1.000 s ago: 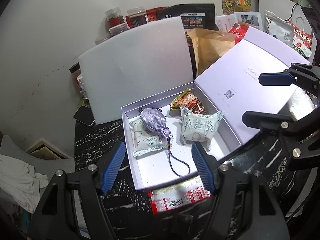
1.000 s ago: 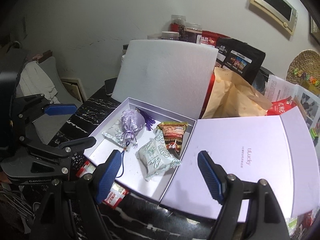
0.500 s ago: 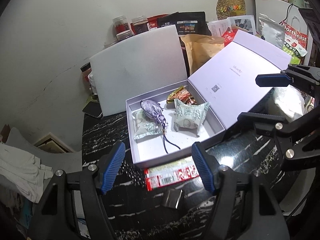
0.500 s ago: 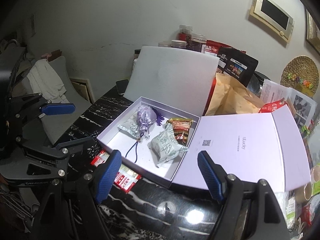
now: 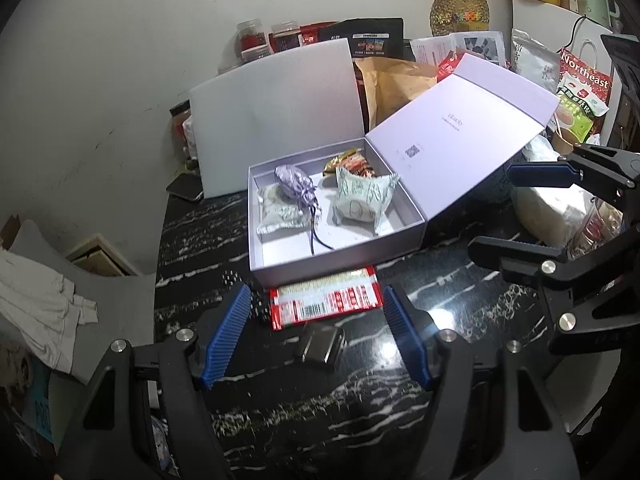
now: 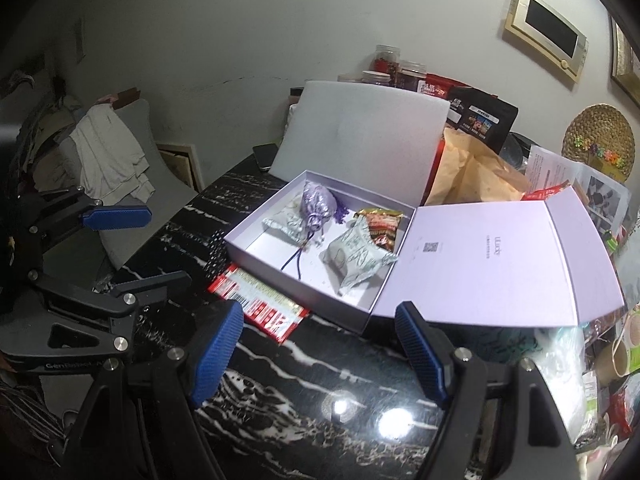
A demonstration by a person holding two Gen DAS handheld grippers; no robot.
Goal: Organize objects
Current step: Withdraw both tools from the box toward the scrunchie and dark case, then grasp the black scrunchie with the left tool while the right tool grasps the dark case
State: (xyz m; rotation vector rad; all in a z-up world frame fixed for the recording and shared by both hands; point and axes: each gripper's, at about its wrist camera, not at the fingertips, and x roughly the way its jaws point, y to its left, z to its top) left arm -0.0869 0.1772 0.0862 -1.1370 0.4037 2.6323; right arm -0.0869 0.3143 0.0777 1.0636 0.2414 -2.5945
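Both grippers, left gripper and right gripper, angled downward with fingers released, empty, short of the open box. Inside it lay two pale packets, one lilac pouch, one red-brown snack.

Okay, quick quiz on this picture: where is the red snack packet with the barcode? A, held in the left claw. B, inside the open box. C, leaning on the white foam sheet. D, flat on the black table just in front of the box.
D: the red snack packet lies flat on the black marble table, against the front wall of the open box, with neither claw touching it.
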